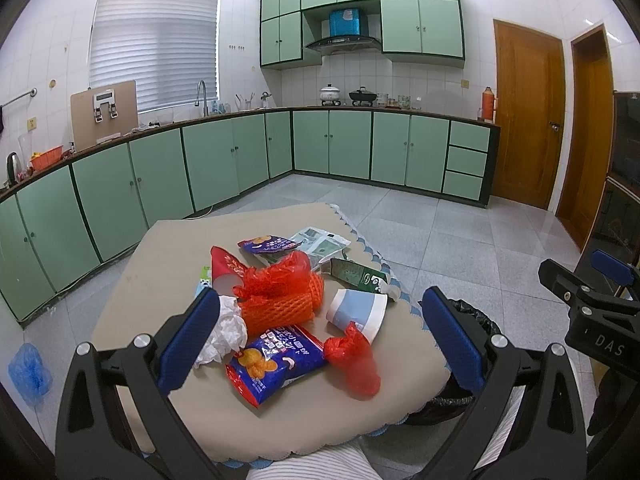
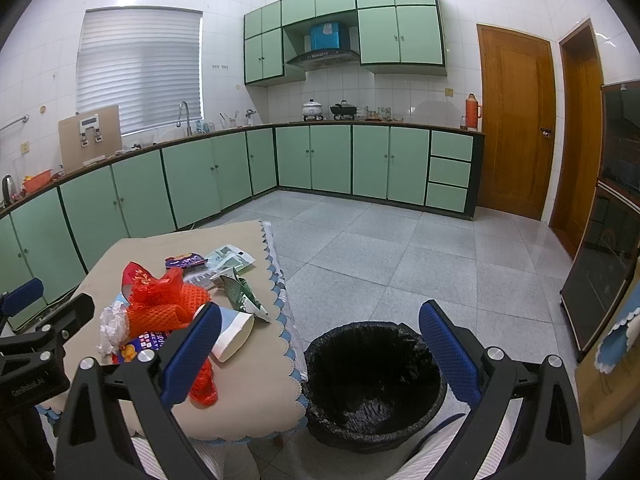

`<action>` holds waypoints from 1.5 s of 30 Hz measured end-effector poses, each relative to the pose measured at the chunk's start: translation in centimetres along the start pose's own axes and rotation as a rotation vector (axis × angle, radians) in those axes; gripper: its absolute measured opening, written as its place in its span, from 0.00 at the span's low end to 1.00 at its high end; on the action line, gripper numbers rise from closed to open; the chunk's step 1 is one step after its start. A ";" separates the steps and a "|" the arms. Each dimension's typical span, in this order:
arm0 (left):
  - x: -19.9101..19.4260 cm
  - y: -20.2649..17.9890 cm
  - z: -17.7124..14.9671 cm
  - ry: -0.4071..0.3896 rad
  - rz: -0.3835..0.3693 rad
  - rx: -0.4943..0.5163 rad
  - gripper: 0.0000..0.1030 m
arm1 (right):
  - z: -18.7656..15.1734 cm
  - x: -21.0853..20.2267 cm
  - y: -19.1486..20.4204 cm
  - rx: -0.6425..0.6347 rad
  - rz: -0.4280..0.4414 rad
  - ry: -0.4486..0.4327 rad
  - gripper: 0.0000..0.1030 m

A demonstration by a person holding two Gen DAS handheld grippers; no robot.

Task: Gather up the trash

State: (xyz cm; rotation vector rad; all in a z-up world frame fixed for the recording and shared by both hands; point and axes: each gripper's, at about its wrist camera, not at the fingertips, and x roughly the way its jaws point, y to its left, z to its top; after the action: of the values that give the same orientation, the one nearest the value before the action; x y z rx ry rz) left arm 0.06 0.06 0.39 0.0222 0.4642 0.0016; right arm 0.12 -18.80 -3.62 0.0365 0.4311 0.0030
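Observation:
Trash lies piled on a small beige table [image 1: 168, 280]: an orange foam net [image 1: 280, 306], a blue snack bag [image 1: 276, 364], a red plastic bag [image 1: 354, 360], crumpled white tissue [image 1: 224, 330], a paper cup [image 1: 358, 312] on its side and a green carton [image 1: 352, 272]. My left gripper [image 1: 320, 340] hangs open over the near part of the pile, holding nothing. My right gripper [image 2: 320, 356] is open too, above the black-lined bin [image 2: 372, 384] on the floor right of the table [image 2: 248, 392]. The cup [image 2: 236, 334] and the net [image 2: 168, 312] show at its left.
More wrappers [image 1: 320, 242] lie at the table's far side. Green cabinets [image 1: 224, 160] line the walls behind, with wooden doors [image 1: 528, 112] at right. Grey tiled floor [image 2: 400, 248] spreads beyond the bin. A blue bag [image 1: 30, 368] lies on the floor at left. Striped clothing [image 1: 312, 464] shows at the bottom edge.

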 end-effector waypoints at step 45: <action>11.3 13.4 -8.8 0.160 0.177 -0.131 0.94 | -7.9 14.9 12.7 -0.166 0.427 0.279 0.46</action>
State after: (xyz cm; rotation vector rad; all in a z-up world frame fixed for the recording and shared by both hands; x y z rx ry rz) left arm 6.23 13.73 -12.27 -0.0664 0.6202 0.2087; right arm 10.41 -5.69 -16.56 -0.0368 0.6940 0.4691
